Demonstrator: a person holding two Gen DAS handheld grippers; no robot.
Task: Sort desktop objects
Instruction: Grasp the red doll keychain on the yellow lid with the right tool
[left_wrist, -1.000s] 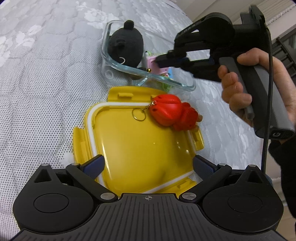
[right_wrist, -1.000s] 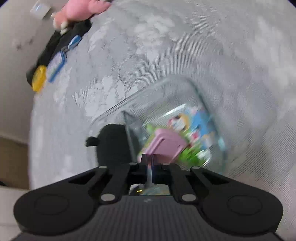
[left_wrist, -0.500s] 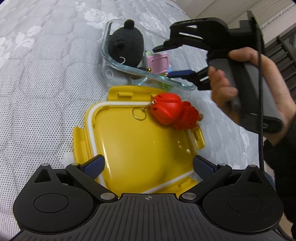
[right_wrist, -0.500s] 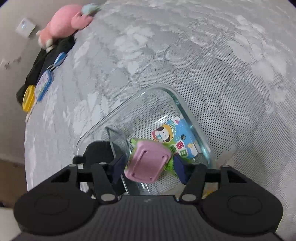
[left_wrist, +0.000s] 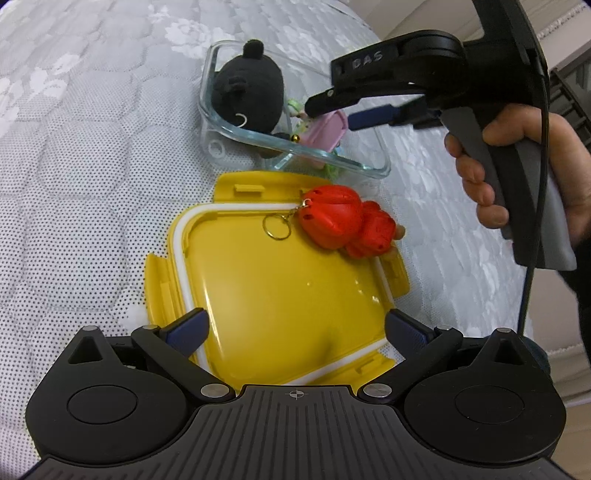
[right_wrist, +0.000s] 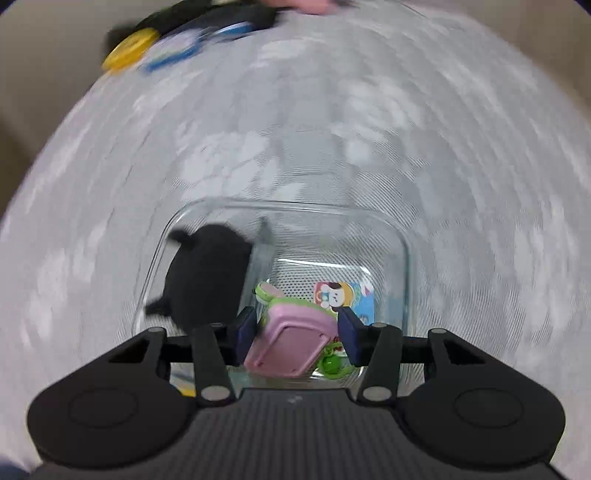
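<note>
While the right gripper (right_wrist: 295, 334) hung with fingers wide over the pink toy (right_wrist: 291, 341) in the glass box (right_wrist: 400, 236), lifting straight seemed wise; left gripper (left_wrist: 295, 326) fingers gaped empty.

**What you can't make out**

Ahead of your right gripper (right_wrist: 295, 334), the quilted surface (right_wrist: 369, 129) smears into motion blur — its pattern is unreadable. At the far edge, a yellow disc (right_wrist: 129, 53) and blue items (right_wrist: 192, 44) are streaks, with a pink thing (right_wrist: 303, 3) cut off by the frame. In the glass container (left_wrist: 295, 147), the pink toy (left_wrist: 327, 131) is partly hidden behind the near wall and your right gripper's fingers (left_wrist: 373, 114). Below your left gripper (left_wrist: 295, 328), its body covers the yellow lid's (left_wrist: 277, 295) near edge.
</note>
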